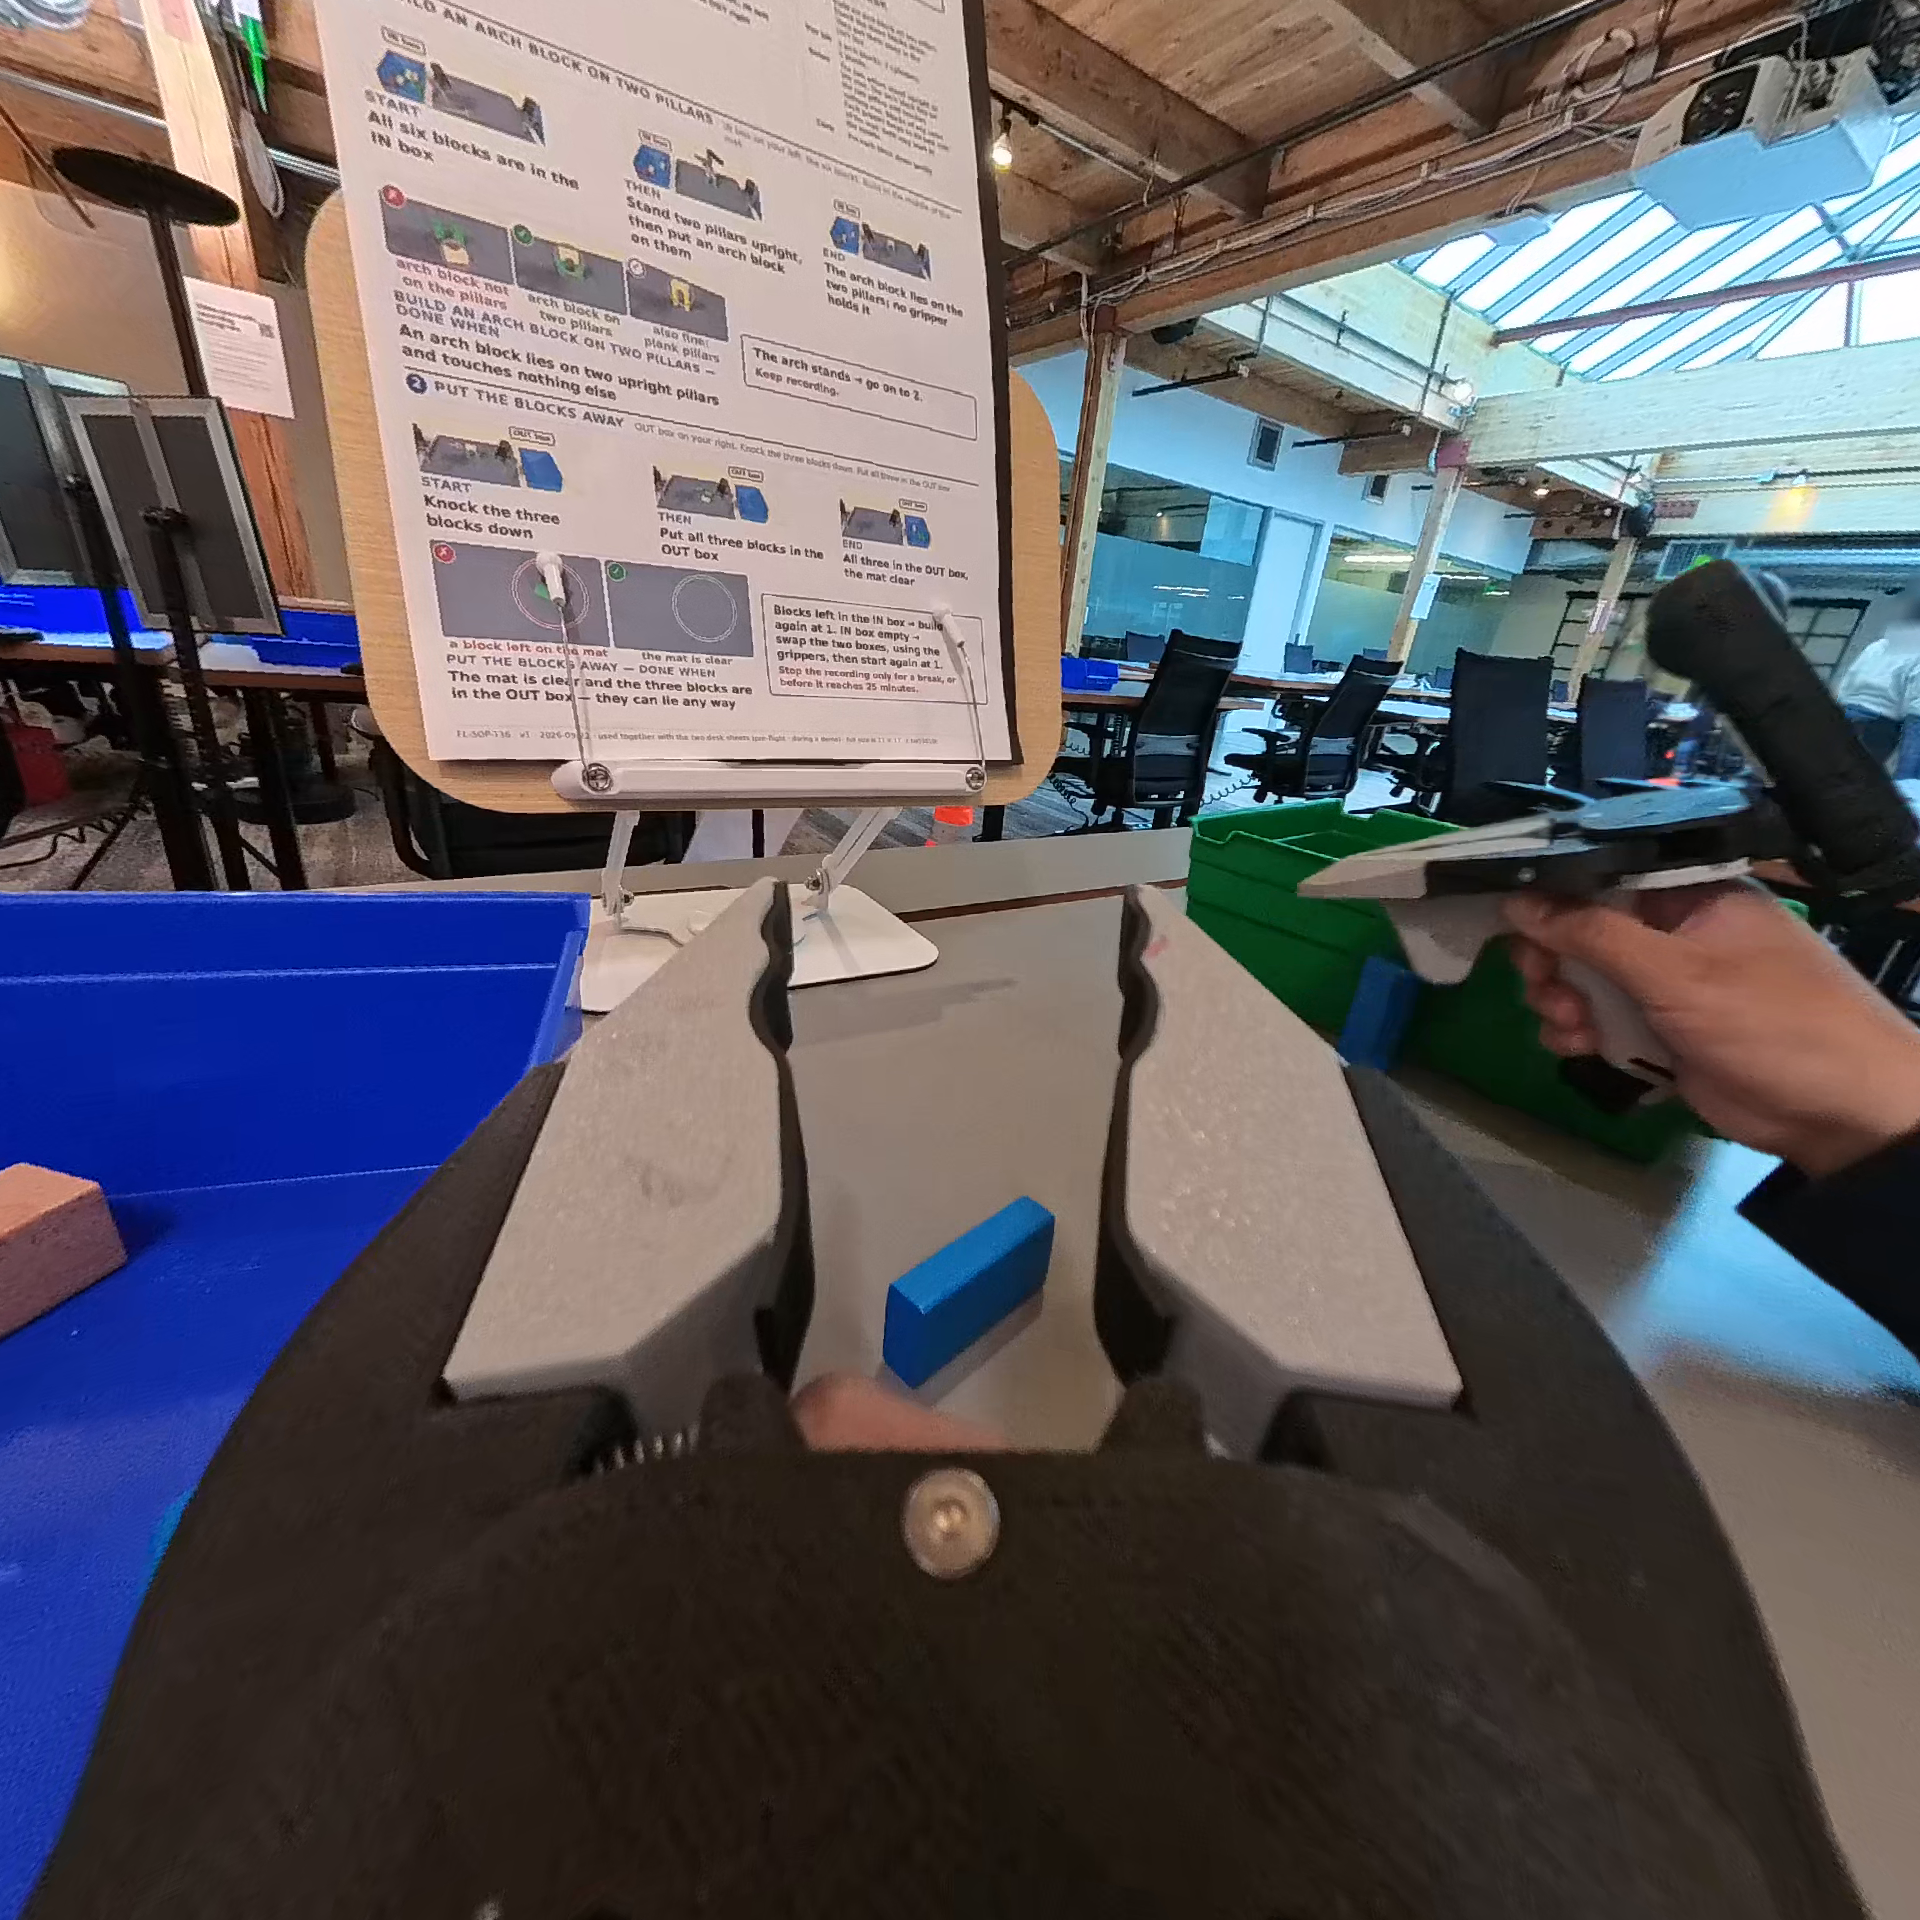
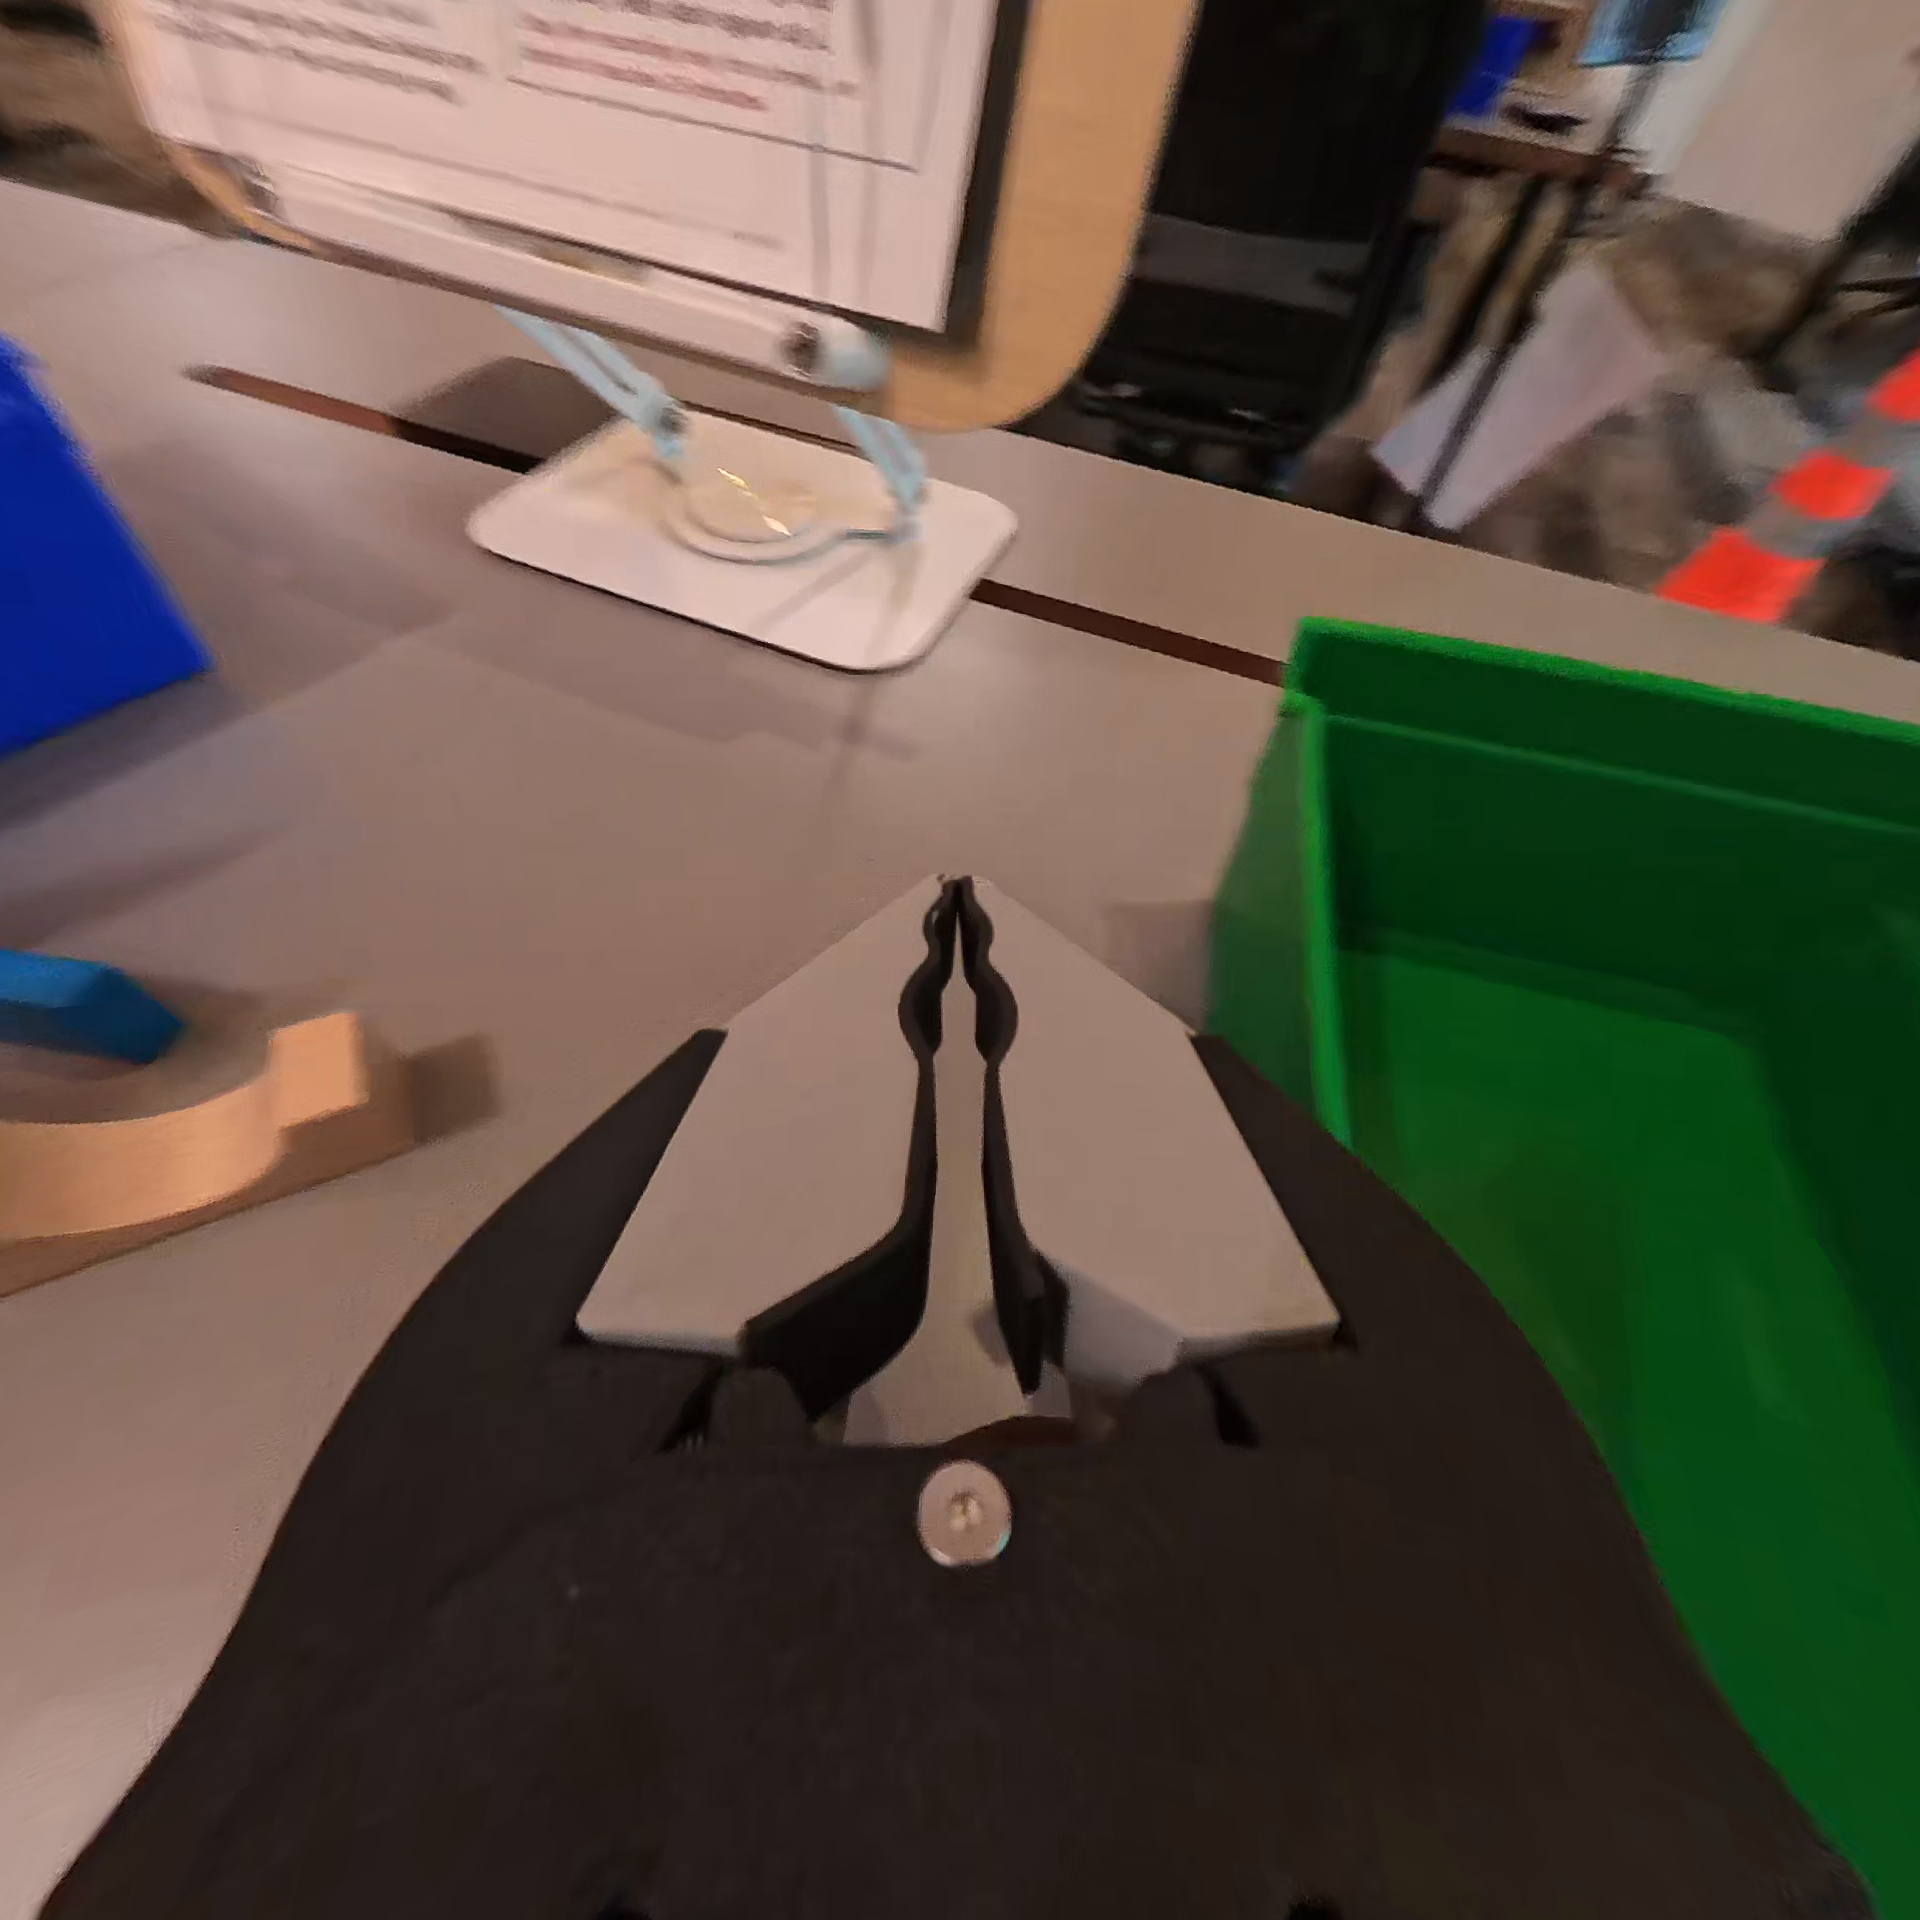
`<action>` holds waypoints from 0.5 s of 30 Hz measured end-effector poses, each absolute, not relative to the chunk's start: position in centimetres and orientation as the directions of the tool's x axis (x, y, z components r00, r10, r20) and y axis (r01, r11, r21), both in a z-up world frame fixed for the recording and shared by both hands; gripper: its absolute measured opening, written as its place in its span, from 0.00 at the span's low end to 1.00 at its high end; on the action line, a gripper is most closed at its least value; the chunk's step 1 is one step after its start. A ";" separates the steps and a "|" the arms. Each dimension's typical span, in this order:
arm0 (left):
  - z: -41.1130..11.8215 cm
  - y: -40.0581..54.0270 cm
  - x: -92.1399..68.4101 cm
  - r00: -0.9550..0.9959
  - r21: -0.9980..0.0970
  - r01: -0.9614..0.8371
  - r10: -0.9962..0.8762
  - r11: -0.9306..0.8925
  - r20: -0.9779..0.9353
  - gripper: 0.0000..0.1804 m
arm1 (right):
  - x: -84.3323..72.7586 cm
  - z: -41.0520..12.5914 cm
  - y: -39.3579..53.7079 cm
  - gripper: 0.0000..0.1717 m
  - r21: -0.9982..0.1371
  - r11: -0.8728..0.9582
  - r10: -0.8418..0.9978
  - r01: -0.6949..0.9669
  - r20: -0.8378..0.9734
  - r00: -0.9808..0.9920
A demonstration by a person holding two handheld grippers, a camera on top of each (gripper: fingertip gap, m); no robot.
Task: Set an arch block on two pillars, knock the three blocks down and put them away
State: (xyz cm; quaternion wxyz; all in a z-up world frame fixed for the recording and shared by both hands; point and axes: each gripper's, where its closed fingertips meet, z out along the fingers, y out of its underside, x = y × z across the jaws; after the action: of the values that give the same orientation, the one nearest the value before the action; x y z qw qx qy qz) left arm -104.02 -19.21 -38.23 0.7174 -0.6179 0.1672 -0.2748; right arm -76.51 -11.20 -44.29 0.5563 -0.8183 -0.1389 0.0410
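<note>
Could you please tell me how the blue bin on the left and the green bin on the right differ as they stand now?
The blue plastic bin holds a pinkish wooden block, while no block shows in the visible part of the green plastic bin. The blue bin sits beside the open left tongs; the green bin sits beside the shut right tongs. Both are open-topped and rest on the grey table.

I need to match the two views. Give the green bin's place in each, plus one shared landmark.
Left wrist view: green bin at right, behind the right gripper.
Right wrist view: green bin fills the right side, beside the shut fingertips.
Shared landmark: white stand base.
</note>
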 end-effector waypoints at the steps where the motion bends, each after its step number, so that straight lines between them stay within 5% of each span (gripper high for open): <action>1: -38.3 -19.2 -104.0 0.793 -0.979 0.185 -0.601 0.085 0.098 0.34 | -75.5 -44.2 -11.4 0.00 -0.910 -0.356 0.219 0.212 0.139 0.966; 8: -38.4 -19.2 -103.9 0.794 -0.980 0.179 -0.601 0.084 0.094 0.34 | -72.3 -44.5 -12.1 0.00 -0.861 -0.434 0.042 0.266 0.276 0.960; 15: -38.3 -19.2 -103.9 0.793 -0.980 0.183 -0.602 0.084 0.097 0.34 | -73.5 -50.2 -12.6 0.00 -0.723 -0.628 0.167 0.287 0.235 0.958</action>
State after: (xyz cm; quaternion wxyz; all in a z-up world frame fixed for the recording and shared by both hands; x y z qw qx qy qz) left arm -103.92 -19.17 -38.34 0.7163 -0.6190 0.1692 -0.2740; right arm -73.50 -12.63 -50.18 0.4123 -0.8993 -0.1262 -0.0729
